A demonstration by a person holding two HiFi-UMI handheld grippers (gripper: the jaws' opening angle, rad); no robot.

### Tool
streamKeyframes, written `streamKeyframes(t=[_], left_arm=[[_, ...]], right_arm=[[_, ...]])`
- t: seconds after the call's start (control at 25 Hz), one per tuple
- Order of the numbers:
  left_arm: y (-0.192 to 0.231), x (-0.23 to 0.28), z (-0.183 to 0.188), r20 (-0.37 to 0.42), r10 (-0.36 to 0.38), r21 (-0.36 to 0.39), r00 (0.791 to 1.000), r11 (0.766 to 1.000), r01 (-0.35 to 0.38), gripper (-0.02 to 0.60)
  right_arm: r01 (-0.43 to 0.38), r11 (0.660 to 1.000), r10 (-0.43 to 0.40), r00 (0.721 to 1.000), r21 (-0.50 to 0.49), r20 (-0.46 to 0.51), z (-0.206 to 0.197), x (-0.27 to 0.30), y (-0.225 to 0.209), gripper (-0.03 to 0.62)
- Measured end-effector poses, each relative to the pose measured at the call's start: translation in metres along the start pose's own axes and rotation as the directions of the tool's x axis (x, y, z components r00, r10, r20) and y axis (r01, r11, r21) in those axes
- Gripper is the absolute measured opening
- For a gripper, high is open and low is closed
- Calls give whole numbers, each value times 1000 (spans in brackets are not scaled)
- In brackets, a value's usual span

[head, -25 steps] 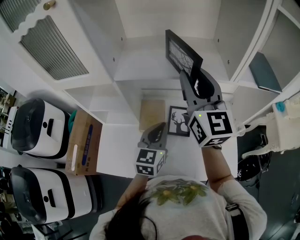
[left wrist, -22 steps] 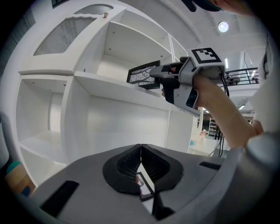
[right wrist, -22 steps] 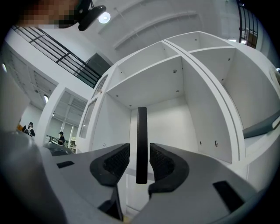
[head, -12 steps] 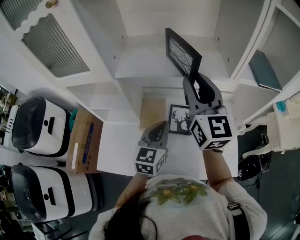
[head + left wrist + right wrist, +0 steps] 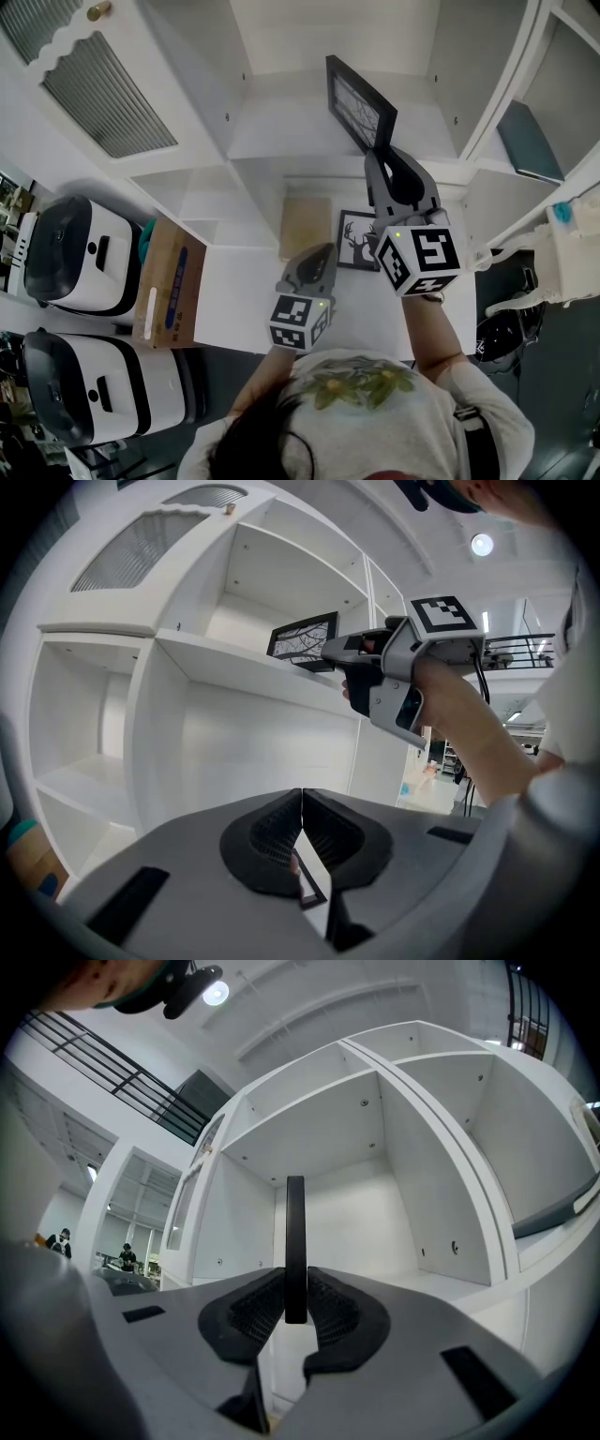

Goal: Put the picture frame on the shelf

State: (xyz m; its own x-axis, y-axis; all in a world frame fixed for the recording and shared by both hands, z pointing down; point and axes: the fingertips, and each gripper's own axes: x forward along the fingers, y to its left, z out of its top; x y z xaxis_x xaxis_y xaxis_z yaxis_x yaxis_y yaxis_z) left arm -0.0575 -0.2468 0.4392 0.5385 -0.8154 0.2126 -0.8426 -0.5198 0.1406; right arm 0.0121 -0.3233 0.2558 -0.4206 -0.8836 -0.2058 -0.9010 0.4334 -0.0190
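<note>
L gripper (image 5: 317, 255) low over table (image 5: 239, 305), fingers clenched, nothing in them. R gripper (image 5: 382, 155) farther up, fingers closing w/ pads on edge of picture frame (image 5: 354, 101). Frame stands upright on white shelf (image 5: 281, 131).
</note>
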Motion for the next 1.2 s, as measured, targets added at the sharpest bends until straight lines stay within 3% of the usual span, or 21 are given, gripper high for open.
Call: streamKeyframes(t=[1.2], left_arm=[[15,7,-1,1,4,-45,1000,999,-4,29]], right_arm=[[-39,999,39,999,7,1,-8,27,9,91]])
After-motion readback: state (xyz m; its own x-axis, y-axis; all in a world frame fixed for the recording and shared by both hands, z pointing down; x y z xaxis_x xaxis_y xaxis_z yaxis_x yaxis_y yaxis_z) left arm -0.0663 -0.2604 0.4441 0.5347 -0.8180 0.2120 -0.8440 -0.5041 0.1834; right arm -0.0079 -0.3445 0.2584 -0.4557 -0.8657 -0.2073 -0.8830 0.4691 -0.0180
